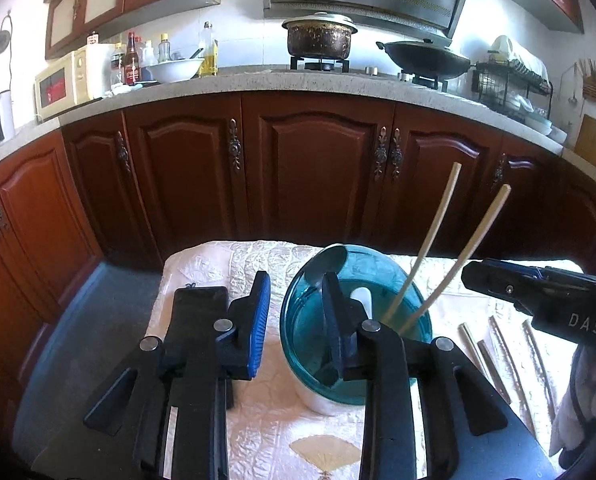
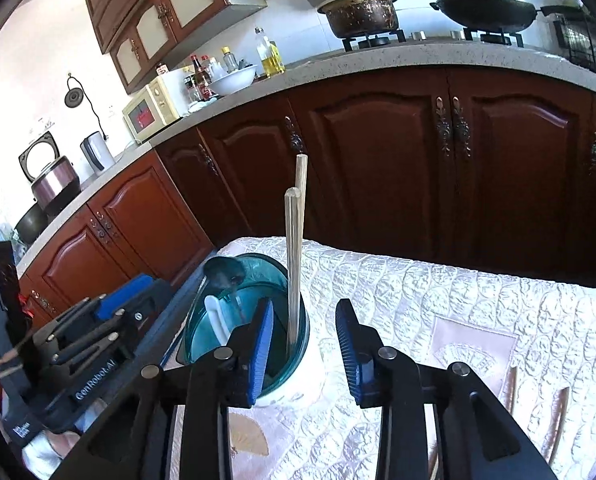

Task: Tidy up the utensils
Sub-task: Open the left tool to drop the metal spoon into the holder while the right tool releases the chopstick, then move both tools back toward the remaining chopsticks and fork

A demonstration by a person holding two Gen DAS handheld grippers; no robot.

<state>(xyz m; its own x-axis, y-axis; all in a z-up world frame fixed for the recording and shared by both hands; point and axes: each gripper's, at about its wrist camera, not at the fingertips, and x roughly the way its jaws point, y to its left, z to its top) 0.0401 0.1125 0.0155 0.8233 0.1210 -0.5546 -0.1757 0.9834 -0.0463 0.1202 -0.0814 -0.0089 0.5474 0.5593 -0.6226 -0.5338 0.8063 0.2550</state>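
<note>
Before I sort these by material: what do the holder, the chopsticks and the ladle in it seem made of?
Holder: white glossy body, probably ceramic, with a see-through teal rim that looks like glass or plastic. Chopsticks: pale matte sticks, likely bamboo or wood. Ladle: dull grey reflective bowl, probably steel. The small white spoon looks like plastic or ceramic; I cannot tell which.

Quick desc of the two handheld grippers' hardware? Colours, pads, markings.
Both are matte black linkage frames with silver pivot pins. The left gripper and right gripper each carry blue ribbed finger pads. White lettering: "DAS" on the right body, "GenRobot.AI" on the left. No cables visible.
</note>
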